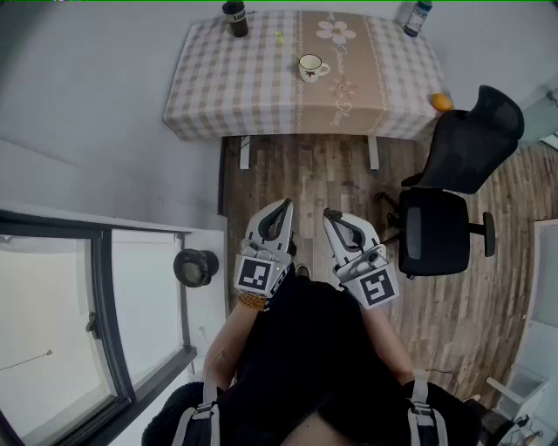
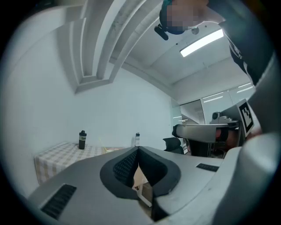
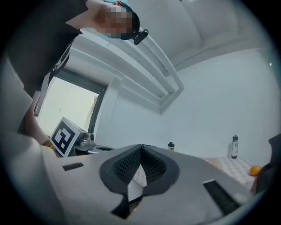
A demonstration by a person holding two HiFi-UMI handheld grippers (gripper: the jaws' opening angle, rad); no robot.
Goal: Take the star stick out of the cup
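**A:** Item one — the cup?

**B:** White cup (image 1: 309,66), upright on the checked table (image 1: 218,78), well apart from you. Star stick: too small to make out. There is only a yellow-green speck (image 1: 278,37) on the cloth near it.

**A:** Tools?

**B:** Your left gripper (image 1: 285,206) and right gripper (image 1: 330,214) — jaws pressed together, nothing between them, held near your body. Two bottles (image 1: 234,17) at the far edge are cut off at the top.
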